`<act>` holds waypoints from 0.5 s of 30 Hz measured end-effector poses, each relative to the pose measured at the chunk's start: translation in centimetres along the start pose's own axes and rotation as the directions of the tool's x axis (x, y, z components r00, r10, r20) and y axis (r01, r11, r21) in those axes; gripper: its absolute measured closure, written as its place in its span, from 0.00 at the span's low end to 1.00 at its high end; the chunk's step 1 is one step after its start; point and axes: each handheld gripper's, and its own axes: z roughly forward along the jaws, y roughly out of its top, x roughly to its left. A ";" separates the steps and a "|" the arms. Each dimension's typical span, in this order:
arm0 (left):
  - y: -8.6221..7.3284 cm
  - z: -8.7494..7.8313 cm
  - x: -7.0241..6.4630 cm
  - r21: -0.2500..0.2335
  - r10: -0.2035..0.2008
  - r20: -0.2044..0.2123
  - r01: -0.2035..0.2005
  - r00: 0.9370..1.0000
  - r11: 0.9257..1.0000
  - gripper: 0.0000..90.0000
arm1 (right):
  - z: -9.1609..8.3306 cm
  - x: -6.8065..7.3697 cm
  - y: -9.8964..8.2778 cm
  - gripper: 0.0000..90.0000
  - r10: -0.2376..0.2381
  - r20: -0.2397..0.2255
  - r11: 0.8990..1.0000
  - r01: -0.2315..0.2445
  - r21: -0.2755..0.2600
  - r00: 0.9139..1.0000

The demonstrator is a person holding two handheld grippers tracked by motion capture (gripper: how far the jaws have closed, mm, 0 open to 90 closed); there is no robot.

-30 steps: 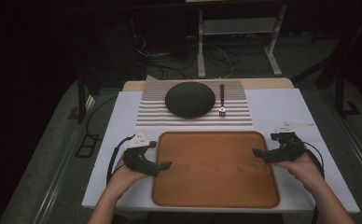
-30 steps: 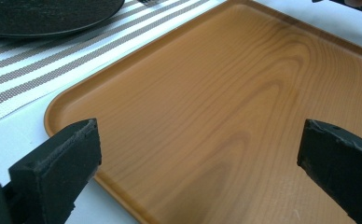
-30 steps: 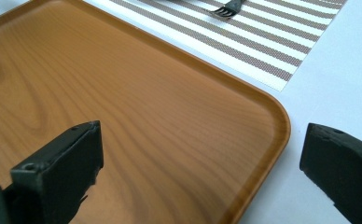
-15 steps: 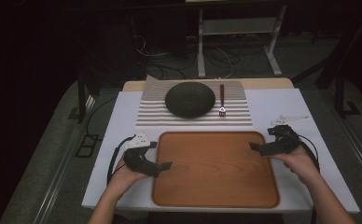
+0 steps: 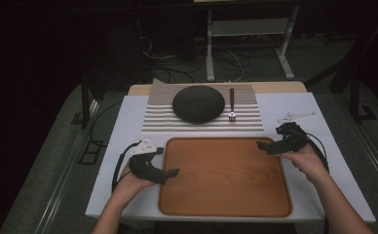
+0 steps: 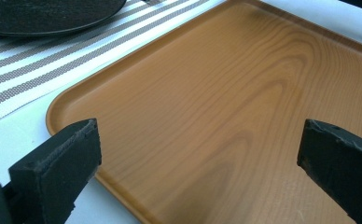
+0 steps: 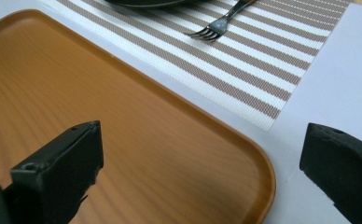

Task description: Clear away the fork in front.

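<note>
I have the left gripper (image 5: 171, 172) and right gripper (image 5: 262, 145) with jaws wide apart over the wooden tray's (image 5: 224, 204) side edges; I'd drop each squarely onto its rim before closing evenly

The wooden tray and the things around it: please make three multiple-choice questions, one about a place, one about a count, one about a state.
1. Where does the fork lie?
A. on the wooden tray
B. on the striped mat, right of the dark plate
C. on the floor

2. How many forks are on the table?
A. one
B. two
C. three

3. How are the jaws of the left gripper?
A. shut on the fork
B. shut on the tray rim
C. open

Answers: 1 B, it rests on the striped mat beside the dark plate. 2 A, one fork is visible. 3 C, its jaws stand wide apart over the wooden tray.
</note>
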 end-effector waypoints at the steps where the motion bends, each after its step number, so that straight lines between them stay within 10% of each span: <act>1: 0.0 0.0 0.0 0.000 0.001 0.000 -0.001 1.000 1.000 0.00 | 0.1 0.0 0.2 0.00 0.001 0.001 1.000 -0.001 0.002 1.000; 15: 0.0 0.0 0.1 0.002 0.004 -0.006 -0.004 1.000 1.000 0.00 | 2.3 -0.1 2.3 0.00 -0.014 0.006 0.999 0.014 0.029 1.000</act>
